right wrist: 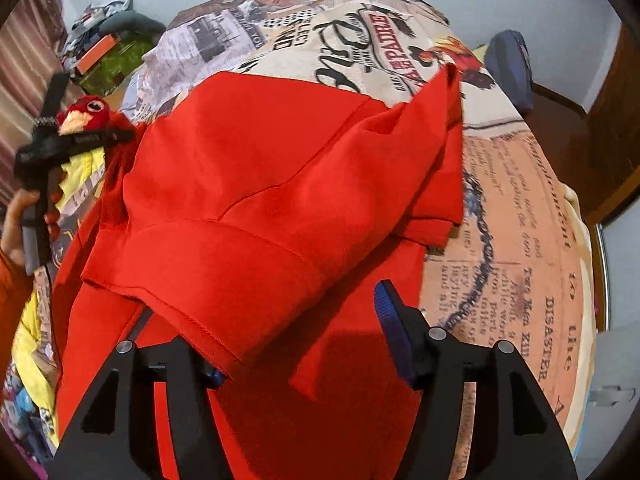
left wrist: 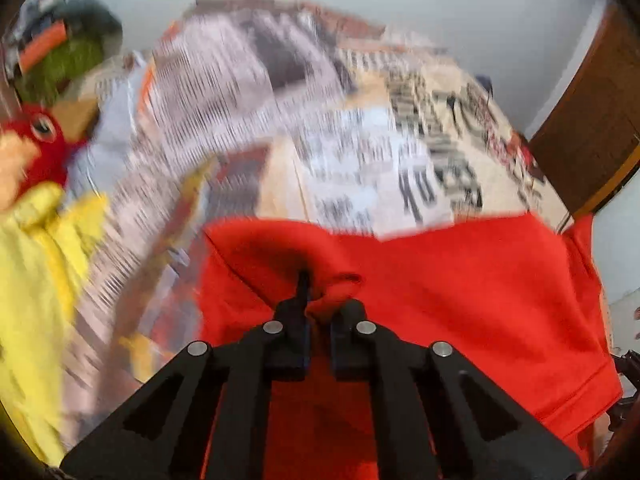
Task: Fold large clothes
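A large red garment (left wrist: 460, 300) lies on a bed with a newspaper-print cover (left wrist: 360, 152). My left gripper (left wrist: 312, 296) is shut on a bunched fold at the garment's edge, and the cloth wraps over its tips. In the right wrist view the red garment (right wrist: 260, 184) is folded over itself, with a hemmed flap draped across my right gripper (right wrist: 264, 316). That gripper stands open: its blue-padded right finger (right wrist: 390, 320) is bare and its left finger is hidden under the flap. The left gripper's body (right wrist: 40, 152) shows at the far left, held by a hand (right wrist: 16, 216).
A red plush bird (right wrist: 86, 114) and yellow cloth (left wrist: 32, 280) lie on the left side of the bed cover (right wrist: 500, 220). Green and orange items (right wrist: 108, 60) sit at the far left corner. A dark blue object (right wrist: 512, 68) and wooden furniture (right wrist: 612, 140) stand to the right.
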{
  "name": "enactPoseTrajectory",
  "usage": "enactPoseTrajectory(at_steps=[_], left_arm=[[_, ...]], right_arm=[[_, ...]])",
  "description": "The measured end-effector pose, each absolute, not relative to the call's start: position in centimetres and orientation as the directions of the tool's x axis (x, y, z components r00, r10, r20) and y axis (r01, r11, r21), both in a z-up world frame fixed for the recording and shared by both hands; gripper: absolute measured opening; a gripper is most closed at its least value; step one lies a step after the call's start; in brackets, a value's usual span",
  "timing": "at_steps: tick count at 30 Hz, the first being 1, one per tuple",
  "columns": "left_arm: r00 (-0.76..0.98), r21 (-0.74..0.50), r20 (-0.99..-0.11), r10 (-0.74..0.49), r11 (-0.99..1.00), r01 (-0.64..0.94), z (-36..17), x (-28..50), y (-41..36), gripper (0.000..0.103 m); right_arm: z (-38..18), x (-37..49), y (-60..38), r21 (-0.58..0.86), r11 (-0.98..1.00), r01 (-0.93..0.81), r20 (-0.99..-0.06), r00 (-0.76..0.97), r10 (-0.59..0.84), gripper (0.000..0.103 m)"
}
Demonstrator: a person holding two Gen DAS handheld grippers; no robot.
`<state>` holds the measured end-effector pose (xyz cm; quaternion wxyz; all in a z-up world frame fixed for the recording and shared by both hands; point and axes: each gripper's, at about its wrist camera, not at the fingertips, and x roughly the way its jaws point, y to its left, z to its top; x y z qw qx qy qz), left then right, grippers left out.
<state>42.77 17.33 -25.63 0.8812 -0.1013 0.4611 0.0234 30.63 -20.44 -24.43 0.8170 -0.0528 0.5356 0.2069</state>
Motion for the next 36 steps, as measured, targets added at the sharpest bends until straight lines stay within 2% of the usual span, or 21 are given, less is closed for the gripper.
enactPoseTrajectory(at_steps=[3,6,7,8,10,13,16,19,25,27,28,29,30,36], left_arm=[[0.642,-0.147,-0.767,0.001,0.973,-0.177,-22.8,42.3,19.7,0.005],[0.636,-0.142,-0.770,0.043,0.961,-0.237,-22.7,42.5,21.5,0.007],[0.614,-0.123,-0.785,0.077,0.953,-0.277,-23.4,42.4,22.2,0.012],[0.595,-0.113,-0.799,0.092,0.948,-0.299,-24.1,42.5,22.5,0.024],[0.551,-0.126,-0.831,0.081,0.936,-0.328,-25.5,42.0,23.4,0.040],[0.505,-0.223,-0.863,-0.017,0.910,-0.349,-27.5,40.4,23.7,0.042],[0.487,-0.258,-0.870,-0.078,0.913,-0.315,-27.8,38.8,22.7,0.042],[0.480,-0.231,-0.872,-0.099,0.947,-0.223,-26.9,36.9,19.9,0.047],[0.489,-0.155,-0.863,-0.124,0.988,-0.023,-24.6,33.7,14.0,0.065],[0.489,-0.163,-0.862,-0.135,0.986,-0.015,-24.7,33.3,13.2,0.066],[0.482,-0.184,-0.863,-0.153,0.983,-0.017,-25.2,33.2,12.6,0.066],[0.473,-0.197,-0.866,-0.165,0.980,-0.019,-25.6,33.3,12.3,0.066],[0.461,-0.205,-0.871,-0.171,0.979,-0.024,-26.2,33.6,11.9,0.066],[0.416,-0.220,-0.895,-0.163,0.971,-0.091,-29.9,34.5,11.7,0.069]], right_arm=[[-24.1,30.4,-19.8,0.124,0.901,-0.416,-0.882,0.370,0.293,0.058],[-23.8,30.4,-19.1,0.135,0.893,-0.429,-0.864,0.390,0.318,0.058],[-23.7,30.3,-18.8,0.140,0.892,-0.430,-0.861,0.392,0.325,0.058],[-23.6,30.2,-18.5,0.145,0.890,-0.432,-0.856,0.397,0.332,0.058],[-23.4,30.1,-18.0,0.140,0.889,-0.436,-0.853,0.402,0.332,0.058],[-23.1,29.6,-17.5,0.135,0.874,-0.467,-0.852,0.395,0.343,0.058],[-22.8,29.1,-17.2,0.133,0.864,-0.486,-0.849,0.393,0.352,0.058],[-22.1,28.4,-17.2,0.114,0.856,-0.504,-0.845,0.404,0.351,0.058],[-20.8,27.5,-18.3,0.204,0.840,-0.503,-0.829,0.368,0.421,0.058],[-20.5,27.6,-18.9,0.215,0.845,-0.490,-0.821,0.378,0.428,0.058],[-20.5,27.8,-19.1,0.213,0.853,-0.476,-0.820,0.387,0.421,0.064],[-20.7,28.2,-19.5,0.205,0.870,-0.448,-0.824,0.401,0.400,0.075],[-20.9,28.7,-19.9,0.189,0.892,-0.410,-0.829,0.420,0.369,0.078],[-24.8,31.9,-20.5,0.186,0.937,-0.295,-0.881,0.372,0.292,0.080]])
